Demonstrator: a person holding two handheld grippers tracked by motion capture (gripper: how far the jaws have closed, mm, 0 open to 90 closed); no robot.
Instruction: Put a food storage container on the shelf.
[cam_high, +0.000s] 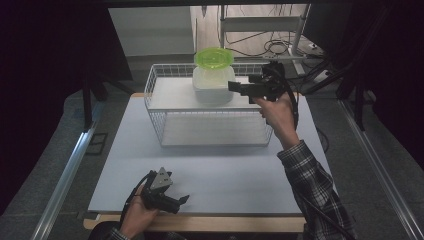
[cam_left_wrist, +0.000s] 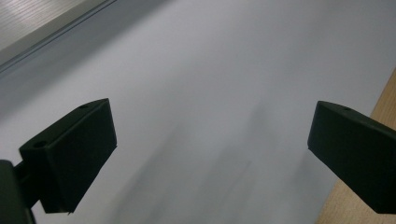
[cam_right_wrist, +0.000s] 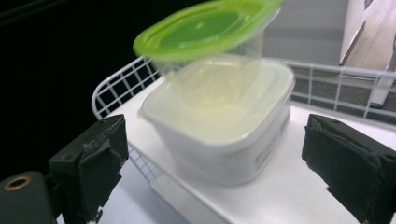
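Desk (cam_high: 210, 170) surface nearest the person carries the left gripper (cam_high: 176, 202), well in front of the wire basket (cam_high: 165, 125), resting low with its fingers (cam_left_wrist: 74, 154) spread wide over bare pale board and nothing between them. Farther off stands the wire basket itself, a white rack with a flat shelf on top. On that shelf, toward its back edge, sits the white tub (cam_high: 214, 86), a lidded translucent box, and on top of the tub rests the green-lidded container (cam_high: 214, 57), tilted a little in the right gripper view (cam_right_wrist: 205, 28). Just to the right of the basket's top shelf the right gripper (cam_high: 235, 87) points at the tub, held level by a hand in a plaid sleeve. Its fingers (cam_right_wrist: 93, 158) stand wide apart, one on each side of the tub (cam_right_wrist: 219, 126) but clear of its walls, so they grip nothing. Judging from this, the stacking looks done: both containers are up on the basket, one on the other, and the right gripper is free of them. What seems left is drawing that hand away, unless the tub is about to be taken
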